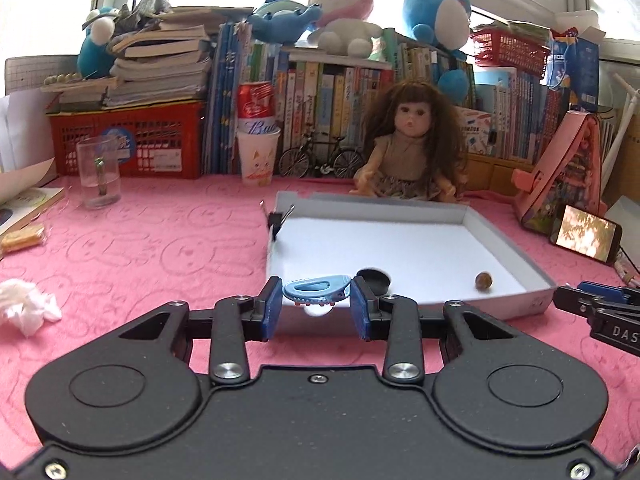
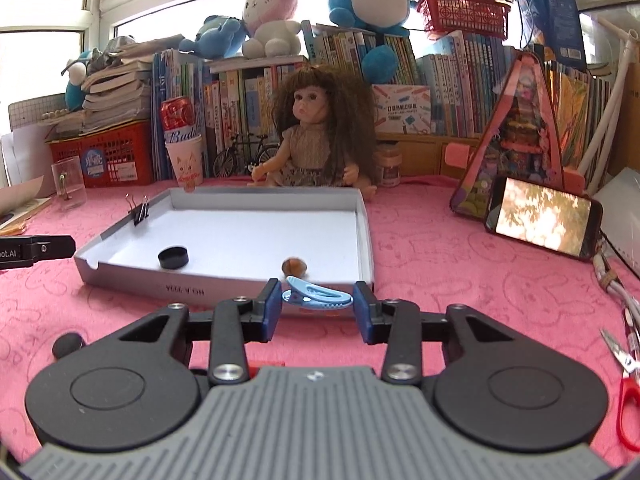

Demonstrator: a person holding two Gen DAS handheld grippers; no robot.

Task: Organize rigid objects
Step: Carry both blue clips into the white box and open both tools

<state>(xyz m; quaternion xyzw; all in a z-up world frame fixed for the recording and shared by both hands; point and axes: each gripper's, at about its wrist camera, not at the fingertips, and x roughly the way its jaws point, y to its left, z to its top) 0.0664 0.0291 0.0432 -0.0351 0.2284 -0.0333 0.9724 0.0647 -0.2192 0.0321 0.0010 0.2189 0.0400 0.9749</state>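
At lower centre of each wrist view, we clamp a light, stiff, slick blue plastic clip lengthwise: the left gripper point(image 1: 316, 300) grasps one clip point(image 1: 316, 289), the right gripper point(image 2: 318, 303) another clip point(image 2: 317, 295), both at the near rim of the white tray point(image 2: 366, 236).

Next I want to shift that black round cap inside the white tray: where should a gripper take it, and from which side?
Grip the black cap across its low round side wall, coming from above and over the tray's near wall. It lies flat on the tray floor near the front left corner, and the wall blocks a level approach. Both grippers already hold blue clips, so one would likely need freeing first.
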